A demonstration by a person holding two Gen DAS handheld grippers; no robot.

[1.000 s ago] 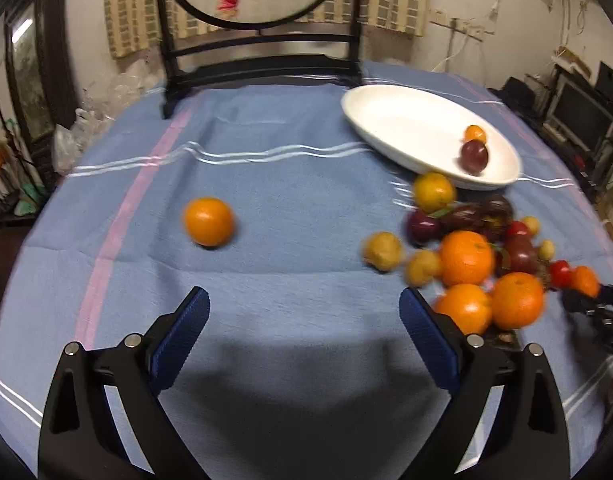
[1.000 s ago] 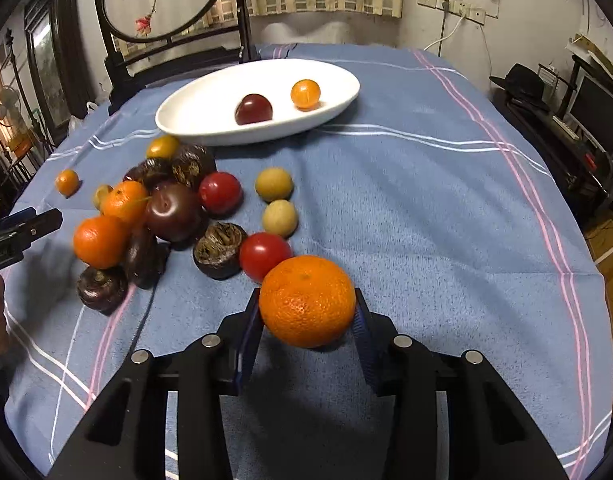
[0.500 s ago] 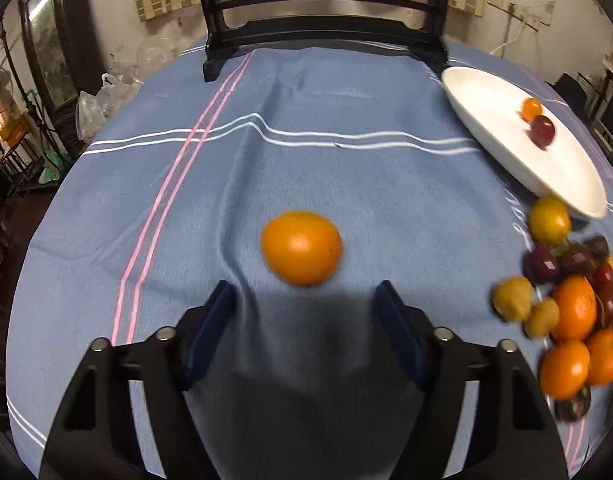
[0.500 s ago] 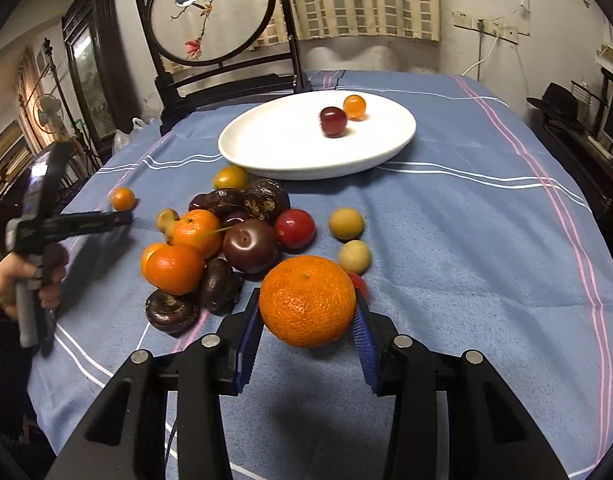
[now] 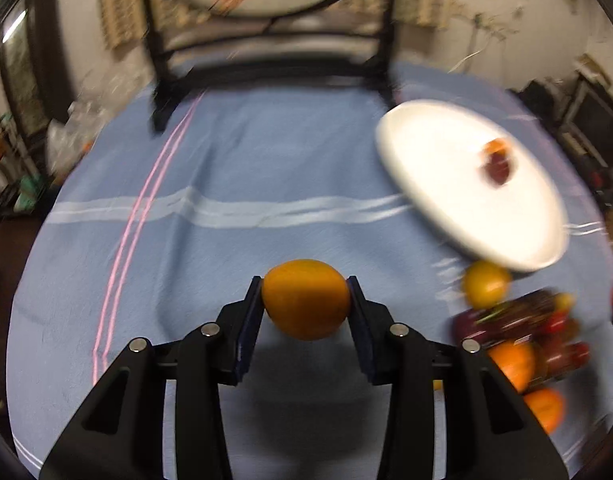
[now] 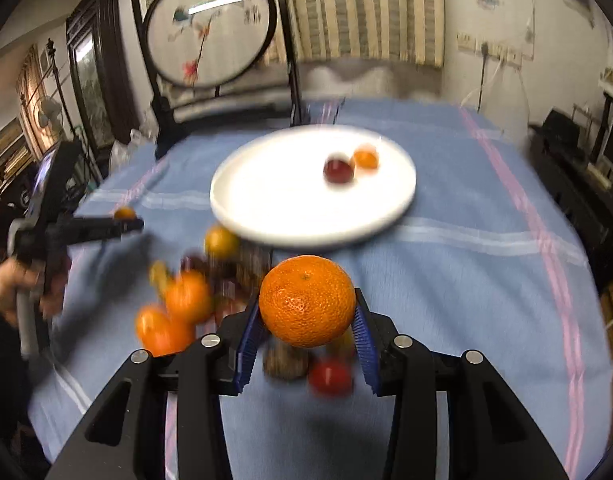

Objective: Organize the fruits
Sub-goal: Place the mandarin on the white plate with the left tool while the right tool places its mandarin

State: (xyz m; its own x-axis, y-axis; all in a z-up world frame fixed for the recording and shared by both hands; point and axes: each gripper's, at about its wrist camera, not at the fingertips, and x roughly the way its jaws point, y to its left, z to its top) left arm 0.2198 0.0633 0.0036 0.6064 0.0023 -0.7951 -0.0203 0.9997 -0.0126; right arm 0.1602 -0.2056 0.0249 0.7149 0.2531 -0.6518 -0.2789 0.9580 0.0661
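Observation:
My left gripper (image 5: 305,300) is shut on a smooth orange (image 5: 305,299) above the blue cloth, left of the fruit pile (image 5: 518,332). My right gripper (image 6: 307,312) is shut on a large mandarin (image 6: 307,301) and holds it above the fruit pile (image 6: 186,300), short of the white plate (image 6: 290,200). The plate (image 5: 446,160) holds a dark red plum (image 6: 338,170) and a small orange fruit (image 6: 365,159). The left gripper with its orange also shows at the left of the right wrist view (image 6: 124,218).
A dark wooden stand with a round embroidered screen (image 6: 210,32) sits at the table's far edge. The blue striped tablecloth (image 6: 486,280) covers the round table. Furniture and electronics (image 6: 578,152) crowd the right side of the room.
My left gripper moved up to the lone orange and shut on it. My right gripper rose and moved toward the plate with the mandarin still in it.

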